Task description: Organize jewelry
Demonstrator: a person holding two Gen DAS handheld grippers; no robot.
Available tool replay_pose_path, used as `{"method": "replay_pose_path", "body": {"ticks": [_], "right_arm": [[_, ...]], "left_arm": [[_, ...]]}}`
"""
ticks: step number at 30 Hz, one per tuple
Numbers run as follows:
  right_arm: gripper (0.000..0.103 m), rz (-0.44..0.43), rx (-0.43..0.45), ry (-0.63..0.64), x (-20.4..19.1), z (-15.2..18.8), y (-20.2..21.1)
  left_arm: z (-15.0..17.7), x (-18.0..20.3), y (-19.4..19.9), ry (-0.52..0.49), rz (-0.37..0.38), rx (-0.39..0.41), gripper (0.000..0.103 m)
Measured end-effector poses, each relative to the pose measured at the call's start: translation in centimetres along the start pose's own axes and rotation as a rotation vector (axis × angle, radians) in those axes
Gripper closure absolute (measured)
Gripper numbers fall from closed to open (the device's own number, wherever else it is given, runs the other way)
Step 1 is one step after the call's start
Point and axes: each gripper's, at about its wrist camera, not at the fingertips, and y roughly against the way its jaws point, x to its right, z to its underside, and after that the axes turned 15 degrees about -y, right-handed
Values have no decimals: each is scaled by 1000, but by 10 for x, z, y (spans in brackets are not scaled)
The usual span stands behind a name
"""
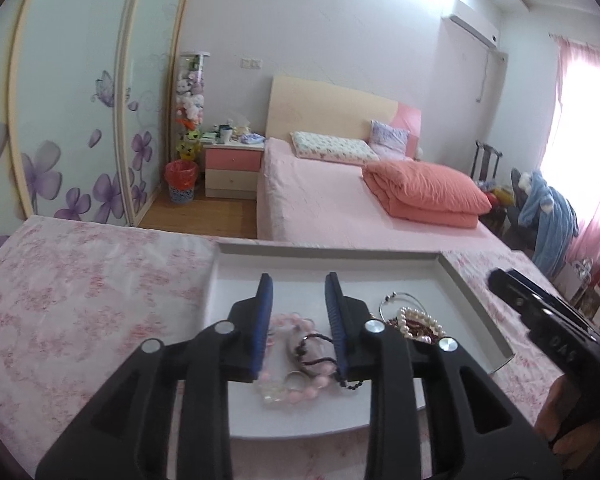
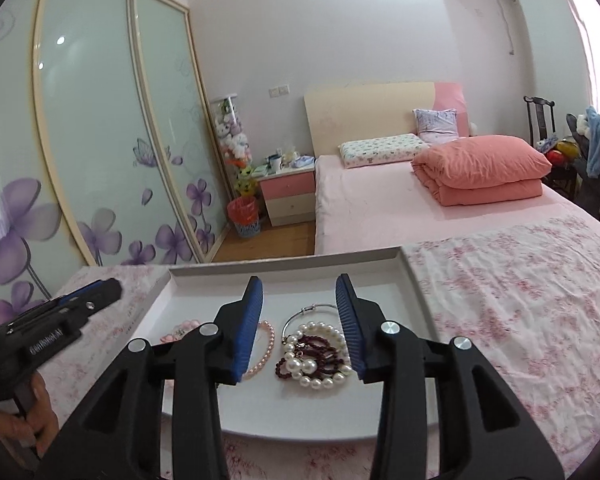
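Left view: sits low and close over the white tray (image 1: 476,300), looking across at the bed (image 1: 320,200).
Right view: same height, just beside it, facing the same way.
Both see: tray, bed, wardrobe (image 2: 100,140).

Tray (image 2: 416,288): on the table cloth (image 2: 520,300) before me.
Pearl bracelet (image 2: 316,364): in the tray, right part, tangled with dark beads (image 2: 320,350).
Bead bracelets (image 1: 288,324): in the tray, left of the pearls.
Bed (image 2: 400,216): behind the tray.
Nightstand (image 2: 290,196): left of the bed.
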Motion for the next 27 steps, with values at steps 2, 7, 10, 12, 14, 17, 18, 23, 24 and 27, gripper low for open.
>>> {"method": "replay_pose_path", "body": {"ticks": [2, 7, 10, 12, 14, 17, 18, 23, 24, 27], "right_arm": [[61, -4, 3, -8, 2, -2, 14], [36, -3, 27, 35, -5, 7, 58], [19, -7, 34, 59, -11, 18, 83], [12, -8, 47, 75, -15, 27, 98], [6, -9, 59, 89, -19, 35, 110], [2, -2, 77, 113, -25, 46, 125], [2, 5, 79, 122, -28, 49, 129], [2, 1, 98, 145, -32, 63, 148], [2, 0, 100, 149, -32, 65, 150], [2, 2, 104, 160, -32, 72, 155]], "left_arm": [[0, -9, 16, 18, -9, 17, 65], [16, -26, 67, 49, -50, 53, 39], [30, -29, 94, 59, -76, 63, 20], [42, -29, 111, 52, -105, 67, 12], [52, -25, 124, 39, -128, 66, 6], [63, -20, 137, 23, -138, 62, 4], [67, -17, 142, 12, -141, 63, 4], [78, -4, 163, -24, -165, 90, 4], [81, 0, 168, -31, -169, 99, 4], [86, 9, 178, -55, -178, 117, 4]]}}
